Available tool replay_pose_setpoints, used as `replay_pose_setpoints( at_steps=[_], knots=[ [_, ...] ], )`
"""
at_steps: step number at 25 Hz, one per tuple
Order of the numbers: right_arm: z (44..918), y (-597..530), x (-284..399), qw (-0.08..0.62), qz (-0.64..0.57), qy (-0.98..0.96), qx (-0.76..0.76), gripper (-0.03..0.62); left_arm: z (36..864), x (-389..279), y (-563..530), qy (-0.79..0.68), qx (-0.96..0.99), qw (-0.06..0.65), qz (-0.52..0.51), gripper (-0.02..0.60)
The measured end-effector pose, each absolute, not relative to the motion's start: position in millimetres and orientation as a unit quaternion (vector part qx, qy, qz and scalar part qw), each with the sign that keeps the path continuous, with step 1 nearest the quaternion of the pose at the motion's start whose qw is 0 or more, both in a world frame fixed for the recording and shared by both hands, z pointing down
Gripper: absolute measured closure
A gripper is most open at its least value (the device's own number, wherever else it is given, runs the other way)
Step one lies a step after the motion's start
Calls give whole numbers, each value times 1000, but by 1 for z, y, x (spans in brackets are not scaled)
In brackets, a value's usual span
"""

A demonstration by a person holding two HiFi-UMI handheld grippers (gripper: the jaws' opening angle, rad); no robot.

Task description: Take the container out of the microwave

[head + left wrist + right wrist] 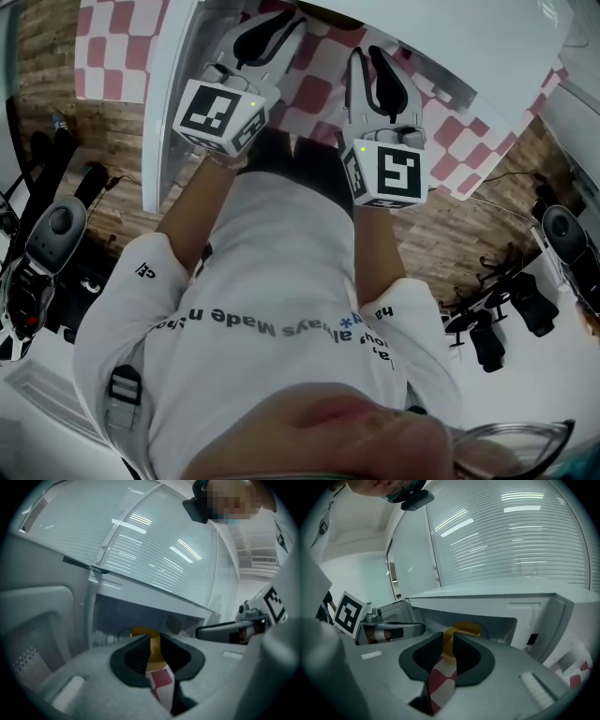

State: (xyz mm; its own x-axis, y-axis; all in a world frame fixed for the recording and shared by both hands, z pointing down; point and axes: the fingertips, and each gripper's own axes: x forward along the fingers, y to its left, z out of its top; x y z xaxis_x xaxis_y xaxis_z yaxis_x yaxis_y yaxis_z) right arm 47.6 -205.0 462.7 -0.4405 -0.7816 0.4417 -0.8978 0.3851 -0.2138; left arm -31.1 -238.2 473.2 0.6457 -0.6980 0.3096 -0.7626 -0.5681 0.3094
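Now | left gripper (152, 641), right gripper (449, 639): jaws a little apart, holding nothing | yellow container (468, 627): inside open microwave (534, 606), straight ahead of both, seen through each gap | nearer hand: cannot tell

A: What does the person wear?
B: A white short-sleeved shirt (281, 272) with dark lettering.
A: And the left gripper (272, 33) and right gripper (368, 66)?
B: Pale grey, black fingers (253, 42), black-and-white marker cubes (217, 112).
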Motion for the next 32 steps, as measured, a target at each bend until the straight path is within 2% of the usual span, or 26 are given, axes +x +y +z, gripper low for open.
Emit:
replay_pose_setpoints(
  at_steps=[15,32],
  knots=[
    [506,-227,56,137,244,-797,535,505,515,-31,-262,-431,868,230,84,486],
    [547,-247,54,137,280,-780,543,433,544,-42,-286,-455,854,242,77,417]
  ],
)
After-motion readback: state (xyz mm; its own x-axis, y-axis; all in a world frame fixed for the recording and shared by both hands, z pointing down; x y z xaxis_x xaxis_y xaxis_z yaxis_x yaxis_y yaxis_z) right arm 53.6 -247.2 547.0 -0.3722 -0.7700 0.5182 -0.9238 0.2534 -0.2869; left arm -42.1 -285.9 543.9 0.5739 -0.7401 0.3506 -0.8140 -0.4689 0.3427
